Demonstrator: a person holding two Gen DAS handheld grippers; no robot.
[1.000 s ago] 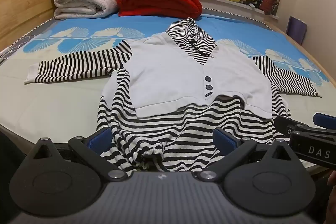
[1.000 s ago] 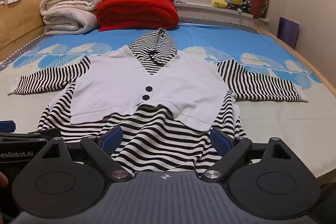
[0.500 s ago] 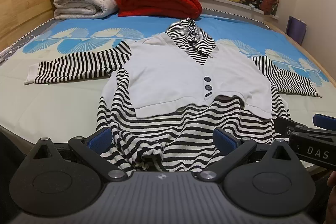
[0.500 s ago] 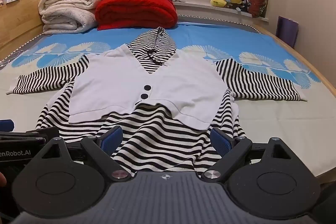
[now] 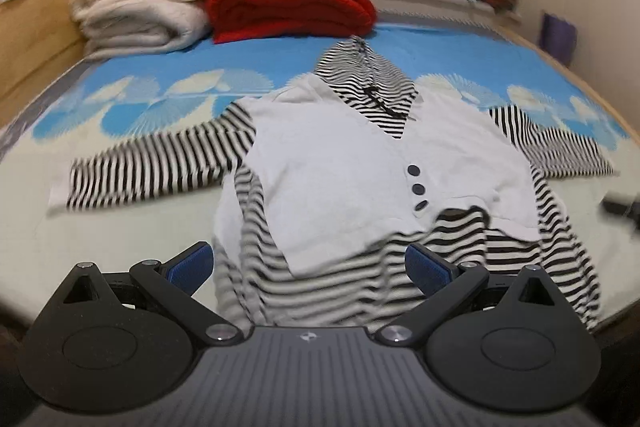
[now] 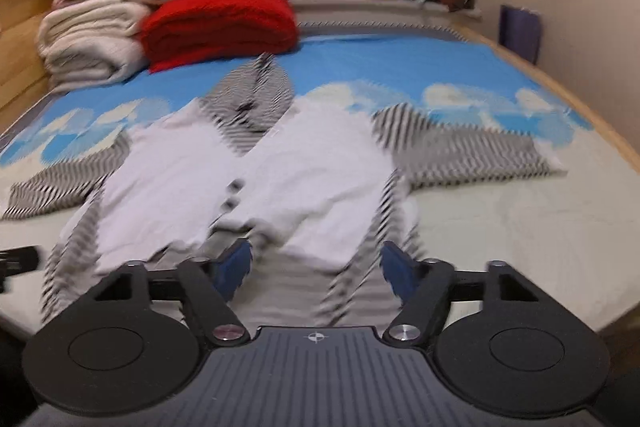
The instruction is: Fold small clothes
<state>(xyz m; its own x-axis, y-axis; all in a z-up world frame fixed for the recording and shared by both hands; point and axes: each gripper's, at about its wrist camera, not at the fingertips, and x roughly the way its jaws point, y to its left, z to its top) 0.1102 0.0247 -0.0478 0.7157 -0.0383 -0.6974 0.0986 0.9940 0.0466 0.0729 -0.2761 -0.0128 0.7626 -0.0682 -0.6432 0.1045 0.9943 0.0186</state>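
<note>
My right gripper (image 6: 316,267) is open at a moderate width; its jaws have just been closing, with the lower striped hem of the garment lying between the pads, and I cannot tell from the blurred view whether either pad touches the cloth. My left gripper (image 5: 308,263) stands wide, with the hem region of the same garment between and just ahead of its pads; nothing is clamped.

The task item is a striped hooded top with a white vest front (image 5: 360,171). It lies face up on the bed (image 5: 80,251), flat, sleeves spread to either side. Its long axis runs straight away from both grippers: hem nearest, hood (image 5: 368,83) farthest. The left sleeve (image 5: 160,167) extends out to the left side, the right sleeve (image 6: 460,151) to the right. Three dark buttons (image 5: 416,187) mark the centre line.

Key relation: the hem is the nearest edge to both grippers, and each gripper sits on its own side of the centre line. In my judgement, the next step calls for gripping the hem at two points and carrying it toward the hood.

Beyond the garment, at the head of the bed, are a folded red blanket (image 5: 288,3) and a stack of cream bedding (image 5: 140,15).
</note>
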